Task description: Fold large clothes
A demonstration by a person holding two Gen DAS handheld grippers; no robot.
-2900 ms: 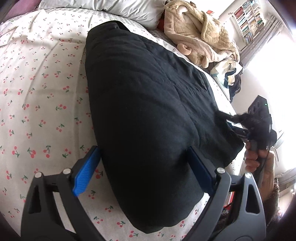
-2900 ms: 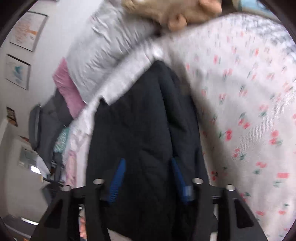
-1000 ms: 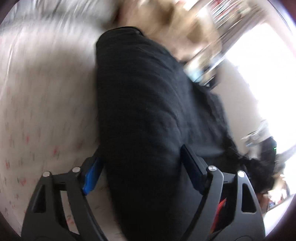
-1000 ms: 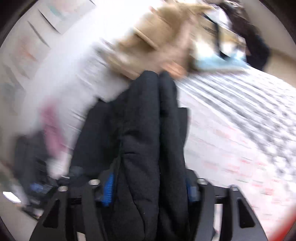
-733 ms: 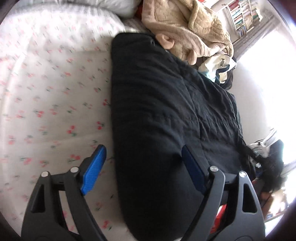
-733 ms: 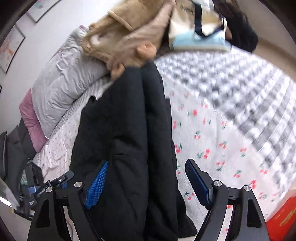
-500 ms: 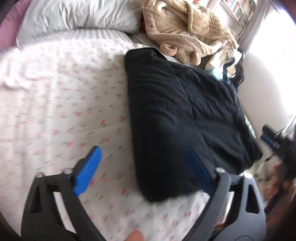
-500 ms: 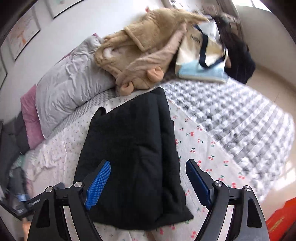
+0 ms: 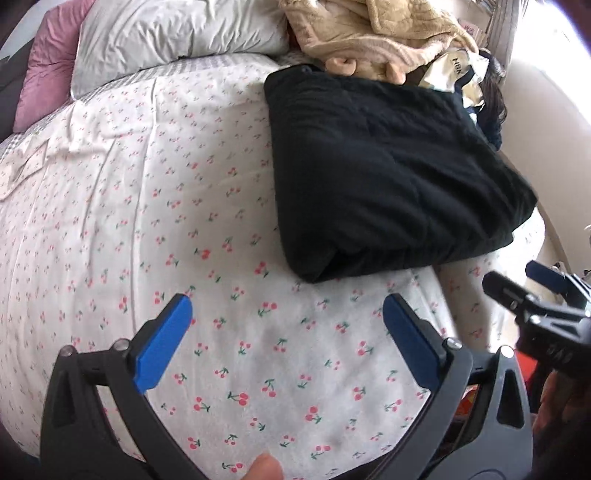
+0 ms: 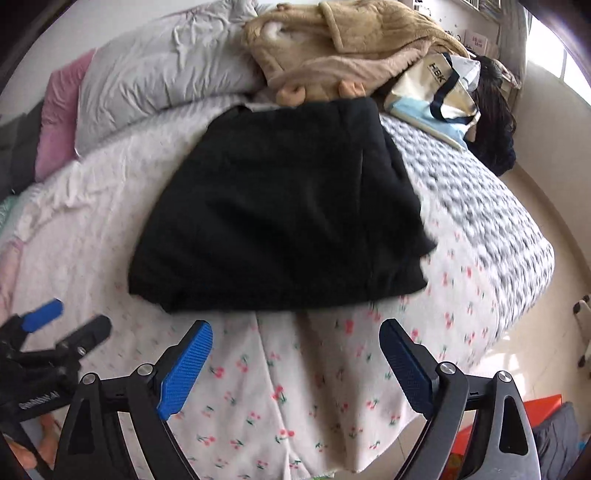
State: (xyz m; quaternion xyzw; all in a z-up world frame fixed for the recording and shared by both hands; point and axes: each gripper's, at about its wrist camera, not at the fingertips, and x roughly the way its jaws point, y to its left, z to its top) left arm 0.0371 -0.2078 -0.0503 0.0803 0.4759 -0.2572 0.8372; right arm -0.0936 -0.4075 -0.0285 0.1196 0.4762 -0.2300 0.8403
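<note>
- The left tongs (image 9: 288, 317) are spread wide, with nothing between the blue pads; they hang over the cherry-print sheet (image 9: 147, 192) near the foot of the bed, apart from the garment.
- The right tongs (image 10: 295, 347) are also spread wide and grip nothing; only sheet shows between their pads, just short of the garment's near edge.
- Each pair shows up in the other's view: the right tongs at the right edge of the left wrist view, the left tongs at the lower left of the right wrist view.
- The black coat (image 9: 384, 173) lies folded into a thick, roughly rectangular bundle on the bed, on the sheet, with neither pair touching it. Its far end reaches up to the tan fleece robe (image 10: 347, 44).
- In the right wrist view the coat (image 10: 280, 214) sits between the cherry-print sheet (image 10: 295, 387) and a grey checked blanket (image 10: 491, 221) on its right side.
- The robe is heaped at the head of the bed, next to a grey pillow (image 9: 173, 33) and a pink pillow (image 9: 48, 74).
- A cream and blue tote bag (image 10: 439, 96) lies beside the robe, with a dark bundle just past it at the bed's far corner.
</note>
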